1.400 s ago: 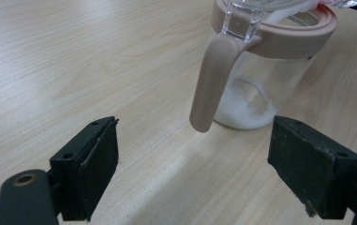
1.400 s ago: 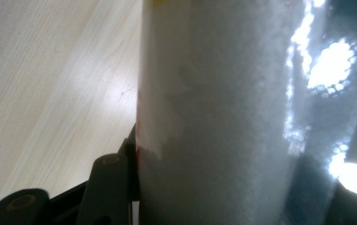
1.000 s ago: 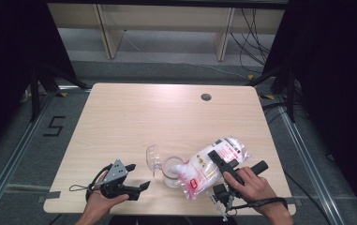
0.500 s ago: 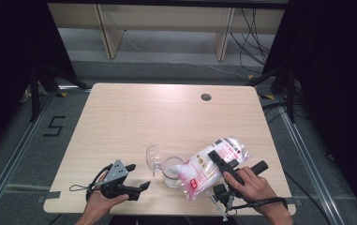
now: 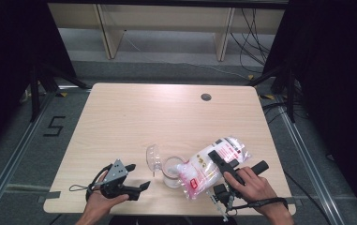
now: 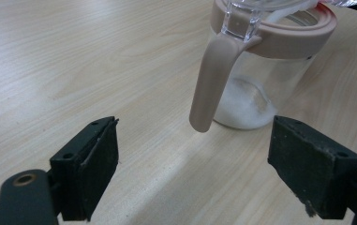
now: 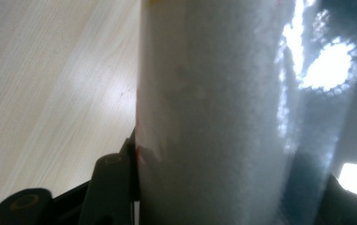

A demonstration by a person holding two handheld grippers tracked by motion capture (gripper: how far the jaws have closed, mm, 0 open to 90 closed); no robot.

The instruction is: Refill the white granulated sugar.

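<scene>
Pour is underway, not finished. Your right gripper [image 5: 219, 161] has its fingers clamped across the middle of the clear bag [image 5: 212, 165] of white granules, held tilted with its lower end over the mouth of the glass jar [image 5: 172, 172]. In the right gripper view the bag [image 7: 223, 112] is squeezed between the fingers.

The jar sits on the desk [image 5: 167, 117] near the front edge, between your hands. Its hinged lid [image 5: 153, 156] is flipped open and stands up on the side away from the bag. In the left gripper view the jar [image 6: 260, 70] shows a thin white layer at the bottom, with most of the volume empty. The bag looks mostly full.

Your left gripper [image 5: 136, 179] is parked just left of the jar with its fingers [image 6: 99, 164] spread wide, holding nothing and not touching the jar.

Done: jar opened, bag lifted and tipped, first granules in. Left: the bulk of the pour, then set the bag down and close the lid. The jar isn't steadied, so I'd brace it with the left gripper if the bag drags on the rim.
</scene>
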